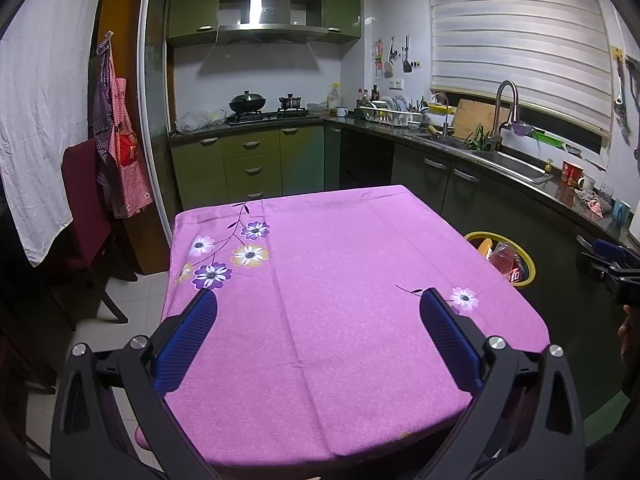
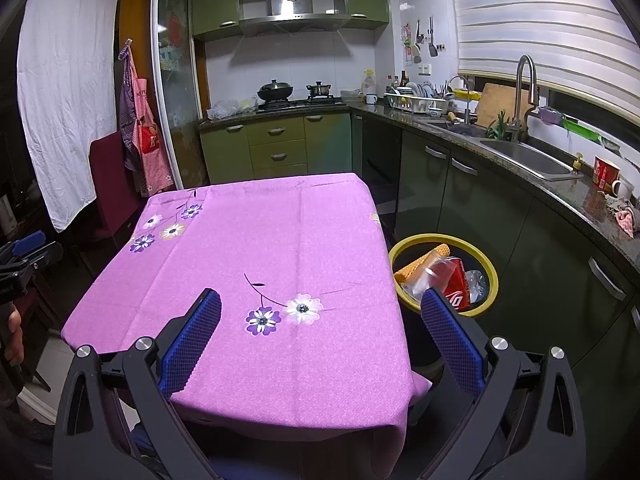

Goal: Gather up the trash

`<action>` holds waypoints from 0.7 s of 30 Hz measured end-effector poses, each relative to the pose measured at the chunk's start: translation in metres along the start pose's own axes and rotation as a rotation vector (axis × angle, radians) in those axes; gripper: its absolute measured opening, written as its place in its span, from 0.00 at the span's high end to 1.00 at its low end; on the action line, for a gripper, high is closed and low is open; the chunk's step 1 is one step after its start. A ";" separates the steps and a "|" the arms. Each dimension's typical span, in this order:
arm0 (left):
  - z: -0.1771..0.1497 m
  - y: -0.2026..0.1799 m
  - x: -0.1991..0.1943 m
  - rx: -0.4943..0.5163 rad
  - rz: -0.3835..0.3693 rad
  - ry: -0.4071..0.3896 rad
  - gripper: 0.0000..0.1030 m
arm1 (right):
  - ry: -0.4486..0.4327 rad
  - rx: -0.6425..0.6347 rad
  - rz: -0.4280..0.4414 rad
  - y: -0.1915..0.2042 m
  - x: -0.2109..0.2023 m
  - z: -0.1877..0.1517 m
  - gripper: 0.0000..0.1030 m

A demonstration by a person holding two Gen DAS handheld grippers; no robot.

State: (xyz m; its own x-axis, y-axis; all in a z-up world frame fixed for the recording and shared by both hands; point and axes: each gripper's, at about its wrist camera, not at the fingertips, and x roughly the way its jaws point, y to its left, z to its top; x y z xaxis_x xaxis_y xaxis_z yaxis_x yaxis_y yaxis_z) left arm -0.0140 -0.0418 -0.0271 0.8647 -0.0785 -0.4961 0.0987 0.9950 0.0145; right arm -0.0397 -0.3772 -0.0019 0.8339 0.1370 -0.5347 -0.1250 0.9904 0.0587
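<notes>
- Left gripper (image 1: pixel 318 300) hangs over the near half of a table draped in a pink floral tablecloth (image 1: pixel 340 264), its blue-padded fingers (image 1: pixel 188 336) spread wide with nothing between them.
- Right gripper (image 2: pixel 320 304) hovers at the table's near right corner, jaws likewise released and empty, one finger over the cloth and the other past its edge.
- The trash lies in a yellow-rimmed bin (image 2: pixel 490 264) on the floor just beside the table's right edge: a red soda can (image 2: pixel 456 286), an orange ridged piece (image 2: pixel 420 264) and clear plastic wrapping (image 2: pixel 478 282), all inside the rim.
- From the left wrist view the same bin (image 1: pixel 528 264) peeks out from behind the table's right edge.
- Beyond the table's far side stand green kitchen cabinets (image 1: pixel 256 160) with a black wok (image 1: pixel 247 101) on the stove; a steel sink (image 2: pixel 528 160) sits in the counter to the table's right.
- A hand (image 2: pixel 14 332) grips the other tool's handle at the table's left.
</notes>
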 end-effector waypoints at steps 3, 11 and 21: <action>-0.001 0.000 0.001 0.003 -0.003 0.003 0.06 | 0.003 0.002 -0.002 0.000 0.001 -0.001 0.04; -0.001 -0.001 0.001 0.004 -0.003 0.004 0.06 | 0.004 0.003 -0.003 0.001 0.001 -0.001 0.04; -0.002 -0.002 0.004 0.006 -0.009 0.008 0.06 | 0.005 0.005 -0.004 0.001 0.001 -0.001 0.04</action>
State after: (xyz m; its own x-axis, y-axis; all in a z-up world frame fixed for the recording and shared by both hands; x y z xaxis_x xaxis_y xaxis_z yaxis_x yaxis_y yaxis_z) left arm -0.0123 -0.0442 -0.0307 0.8597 -0.0865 -0.5034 0.1090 0.9939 0.0154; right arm -0.0390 -0.3760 -0.0031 0.8317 0.1326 -0.5391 -0.1186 0.9911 0.0608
